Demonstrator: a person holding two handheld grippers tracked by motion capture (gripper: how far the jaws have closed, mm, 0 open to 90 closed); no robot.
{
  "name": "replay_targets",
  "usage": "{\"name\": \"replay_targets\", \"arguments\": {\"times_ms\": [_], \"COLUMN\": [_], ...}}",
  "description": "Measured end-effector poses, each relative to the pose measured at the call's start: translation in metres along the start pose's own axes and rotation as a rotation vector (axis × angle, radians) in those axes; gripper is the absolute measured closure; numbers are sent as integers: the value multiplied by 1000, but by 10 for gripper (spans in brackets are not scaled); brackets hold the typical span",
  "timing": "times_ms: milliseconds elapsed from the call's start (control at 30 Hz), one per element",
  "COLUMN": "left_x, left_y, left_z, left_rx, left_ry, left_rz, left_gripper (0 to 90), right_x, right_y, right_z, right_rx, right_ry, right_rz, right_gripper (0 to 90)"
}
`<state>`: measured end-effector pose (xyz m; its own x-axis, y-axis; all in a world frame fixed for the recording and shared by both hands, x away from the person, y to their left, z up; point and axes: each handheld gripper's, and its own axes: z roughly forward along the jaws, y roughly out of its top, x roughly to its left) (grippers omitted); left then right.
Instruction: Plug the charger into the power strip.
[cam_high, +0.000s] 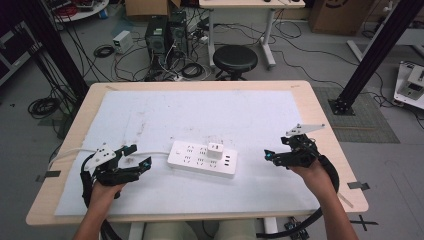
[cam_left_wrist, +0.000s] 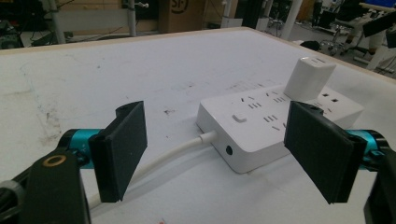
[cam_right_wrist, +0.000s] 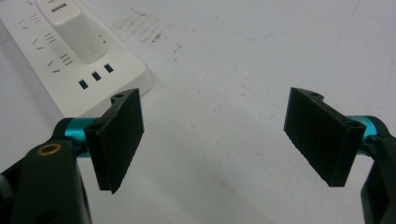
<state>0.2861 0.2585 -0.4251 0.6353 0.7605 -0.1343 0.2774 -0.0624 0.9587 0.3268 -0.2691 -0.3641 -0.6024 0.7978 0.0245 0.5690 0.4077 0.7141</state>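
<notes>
A white power strip (cam_high: 201, 159) lies mid-table on a white mat (cam_high: 150, 115), a white charger (cam_high: 215, 151) plugged into it. The left gripper (cam_high: 138, 156) and the right gripper (cam_high: 271, 156) flank it, jaws apart, holding nothing.

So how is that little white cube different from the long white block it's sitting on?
The adapter is a small, cube-like block standing upright; the power strip is long, flat and lies on the mat. The power strip carries rows of sockets and a trailing cable; the adapter is plugged into it. Both are white plastic.
</notes>
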Motion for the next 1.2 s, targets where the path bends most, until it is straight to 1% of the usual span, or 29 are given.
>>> {"name": "replay_targets", "arguments": {"times_ms": [100, 133, 267, 400, 467, 533, 567, 600, 667, 733, 800, 900, 933, 967, 1067, 1100, 1200], "left_x": [-2, -3, -4, -4, -5, -5, -6, -7, -8, -8, -8, -10, -10, -10, -11, -10, -11], "left_y": [0, 0, 2, 3, 3, 4, 4, 4, 5, 5, 5, 5, 5, 6, 6, 7, 7], "left_z": [0, -1, -3, -2, -2, -2, -1, -1, -2, -1, 0, 1, 2, 3, 3, 3, 2], "left_rx": [-3, -3, -8, -5, -3, -2, 0, 1, 5, 6, 7, 12, 11, 11, 7, 10, 11], "left_ry": [-3, -2, 4, 5, 4, 6, 6, 3, 2, 3, 4, -1, -2, -3, -1, -2, -3], "left_rz": [-1, 1, 5, 11, 4, 8, 10, 9, 15, 14, 15, 17, 16, 20, 15, 23, 22], "left_gripper": [214, 213, 214, 214, 214, 214, 214, 214, 214, 214, 214, 214, 214, 214, 214, 214, 214], "right_x": [1, 2, 3, 3, 4, 4, 4, 3, 4, 4, 5, 3, 3, 2, 2, 2, 2], "right_y": [0, 1, 3, 2, 2, 1, 1, 1, 0, 0, -1, -2, -2, -2, -3, -3, -4], "right_z": [-2, -4, -8, -8, -7, -7, -7, -7, -7, -7, -8, -9, -9, -9, -9, -9, -9], "right_rx": [-2, 2, -11, -14, -17, -17, -16, -20, -21, -25, -22, -24, -24, -22, -27, -29, -23], "right_ry": [-1, -5, -4, -5, -3, 0, -5, -2, -2, 1, 1, 1, 1, -1, 1, 2, 0], "right_rz": [-9, -4, -17, -20, -22, -24, -22, -28, -24, -30, -22, -31, -23, -25, -29, -31, -21], "right_gripper": [204, 204, 204, 204, 204, 204, 204, 204, 204, 204, 204, 204, 204, 204, 204, 204, 204]}}
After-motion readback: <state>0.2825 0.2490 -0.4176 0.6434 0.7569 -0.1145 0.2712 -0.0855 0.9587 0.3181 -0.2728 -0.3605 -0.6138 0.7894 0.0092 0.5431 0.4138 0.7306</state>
